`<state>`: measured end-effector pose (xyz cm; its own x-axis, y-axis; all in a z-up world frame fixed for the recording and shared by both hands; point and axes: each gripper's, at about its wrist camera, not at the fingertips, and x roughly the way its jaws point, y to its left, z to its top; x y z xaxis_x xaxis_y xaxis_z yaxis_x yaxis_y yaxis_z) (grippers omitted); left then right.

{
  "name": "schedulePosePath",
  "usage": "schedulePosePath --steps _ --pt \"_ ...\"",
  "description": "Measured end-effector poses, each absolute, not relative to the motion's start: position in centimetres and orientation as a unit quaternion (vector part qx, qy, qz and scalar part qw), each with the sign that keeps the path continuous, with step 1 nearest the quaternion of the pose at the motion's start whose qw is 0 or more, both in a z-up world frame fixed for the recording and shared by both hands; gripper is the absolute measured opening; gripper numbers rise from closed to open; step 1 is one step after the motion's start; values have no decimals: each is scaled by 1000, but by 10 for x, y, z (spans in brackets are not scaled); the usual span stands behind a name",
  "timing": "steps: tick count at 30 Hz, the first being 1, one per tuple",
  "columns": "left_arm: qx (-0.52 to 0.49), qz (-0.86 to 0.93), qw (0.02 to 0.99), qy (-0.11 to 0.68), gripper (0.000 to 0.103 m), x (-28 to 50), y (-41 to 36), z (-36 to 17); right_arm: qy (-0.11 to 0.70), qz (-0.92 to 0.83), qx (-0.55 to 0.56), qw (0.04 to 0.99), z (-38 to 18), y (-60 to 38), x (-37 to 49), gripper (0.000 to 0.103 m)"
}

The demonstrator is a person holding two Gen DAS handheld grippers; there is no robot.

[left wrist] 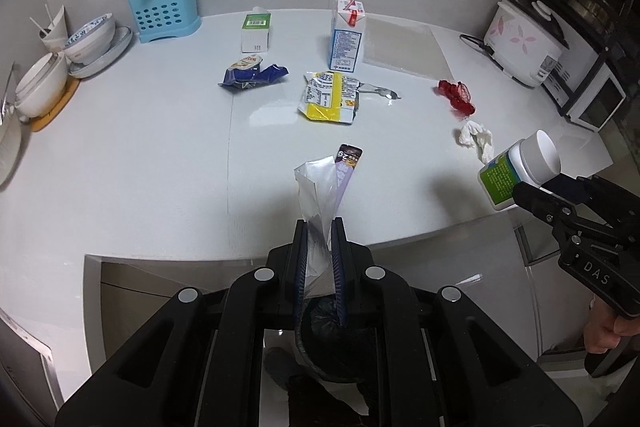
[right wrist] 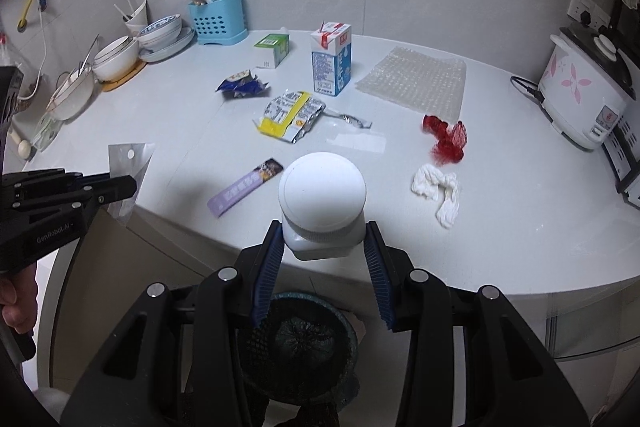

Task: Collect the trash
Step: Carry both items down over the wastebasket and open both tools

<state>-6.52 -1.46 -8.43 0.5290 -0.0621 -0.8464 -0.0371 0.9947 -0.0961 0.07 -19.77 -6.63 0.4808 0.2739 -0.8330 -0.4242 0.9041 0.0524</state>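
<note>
A light, floppy clear bag is pinched by the left gripper; a hard, probably slippery bottle is squeezed by the right gripper past the worktop front edge.

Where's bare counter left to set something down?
Widest bare patch: left, between the bowls and the blue wrapper. Another on the right, between the tissue and the rice cooker. Centre is crowded around the yellow wrapper and milk carton.
</note>
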Motion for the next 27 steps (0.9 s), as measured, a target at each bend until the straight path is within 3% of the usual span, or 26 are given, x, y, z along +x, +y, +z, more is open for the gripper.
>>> schedulePosePath --steps 27 --pt "-38 -55 849 524 11 -115 -41 -198 547 259 -100 790 -191 -215 -53 40"
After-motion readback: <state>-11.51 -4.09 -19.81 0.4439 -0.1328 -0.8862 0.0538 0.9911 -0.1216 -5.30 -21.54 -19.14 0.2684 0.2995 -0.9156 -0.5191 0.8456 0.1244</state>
